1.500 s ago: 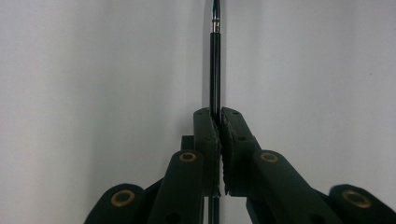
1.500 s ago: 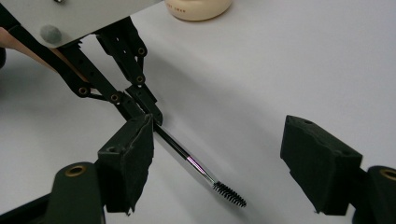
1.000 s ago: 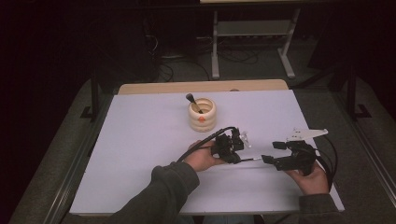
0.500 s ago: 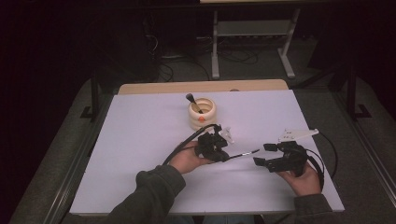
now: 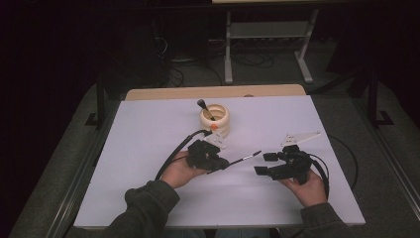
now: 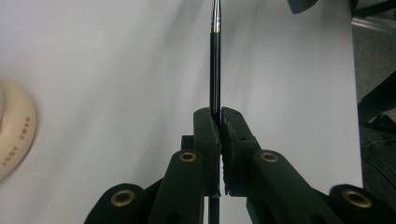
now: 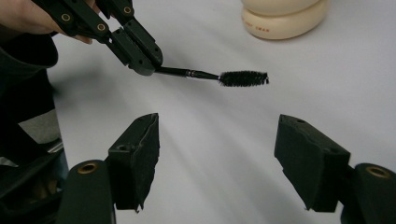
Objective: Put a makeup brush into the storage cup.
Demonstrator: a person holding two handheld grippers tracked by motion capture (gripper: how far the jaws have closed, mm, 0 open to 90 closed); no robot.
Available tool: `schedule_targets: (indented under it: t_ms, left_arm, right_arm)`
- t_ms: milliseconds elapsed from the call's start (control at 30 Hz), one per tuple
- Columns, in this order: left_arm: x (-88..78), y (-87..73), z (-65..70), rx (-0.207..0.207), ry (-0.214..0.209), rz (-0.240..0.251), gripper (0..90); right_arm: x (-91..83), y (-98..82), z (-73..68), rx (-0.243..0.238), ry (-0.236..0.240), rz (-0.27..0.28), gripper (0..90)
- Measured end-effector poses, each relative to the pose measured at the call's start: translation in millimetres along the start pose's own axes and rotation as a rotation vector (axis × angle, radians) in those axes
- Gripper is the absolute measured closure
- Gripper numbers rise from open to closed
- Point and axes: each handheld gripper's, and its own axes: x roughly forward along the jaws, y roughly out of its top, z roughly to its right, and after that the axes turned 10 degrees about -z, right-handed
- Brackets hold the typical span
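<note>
A thin black brush (image 5: pixel 240 159) with a bristly tip (image 7: pixel 243 77) sticks out level from my left gripper (image 5: pixel 220 163), which is shut on its handle (image 6: pixel 215 60) a little above the white table (image 5: pixel 148 148). My left gripper (image 6: pixel 219 123) clamps the handle between its pads. My right gripper (image 5: pixel 265 164) hovers to the right of the brush tip, apart from it. Its jaws (image 7: pixel 217 144) have just been closing but still stand wide with nothing between them. A cream ringed holder (image 5: pixel 214 118) stands behind, with another brush (image 5: pixel 203 105) leaning in it.
The holder (image 7: pixel 282 18) sits just beyond the brush tip. Cables trail from both grippers across the table. A wooden strip (image 5: pixel 213 92) lines the table's far edge. A metal stand (image 5: pixel 267 34) and loose cords lie on the dark floor behind.
My left hand has moved left and slightly up, carrying the brush. The right hand has followed it leftward, and the brush tip now sits clear of the right jaws.
</note>
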Motion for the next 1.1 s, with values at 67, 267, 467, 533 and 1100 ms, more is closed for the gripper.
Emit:
schedule_targets:
  t_ms: [67, 267, 467, 533, 1100]
  left_arm:
    - [-2.0, -5.2, 0.0, -0.006, -0.002, 0.007, 86.2]
    - [-7.3, -17.9, 0.9, -0.011, 0.002, 0.026, 86.2]
    - [-13.1, -23.7, 0.9, -0.010, 0.005, 0.059, 86.2]
    - [-14.3, -24.4, 1.9, -0.012, 0.005, 0.064, 86.2]
    - [-9.9, -32.2, 4.2, 0.014, -0.014, 0.079, 86.1]
  right_arm:
    - [4.5, 3.0, -1.3, 0.004, 0.018, -0.007, 31.4]
    - [18.5, 12.3, -5.6, -0.010, 0.050, -0.027, 34.7]
    - [27.2, 22.6, -10.1, -0.020, 0.092, -0.028, 38.7]
    - [30.5, 26.1, -10.7, -0.025, 0.105, -0.028, 39.9]
    - [41.2, 35.7, -3.9, 0.009, 0.281, 0.017, 64.4]
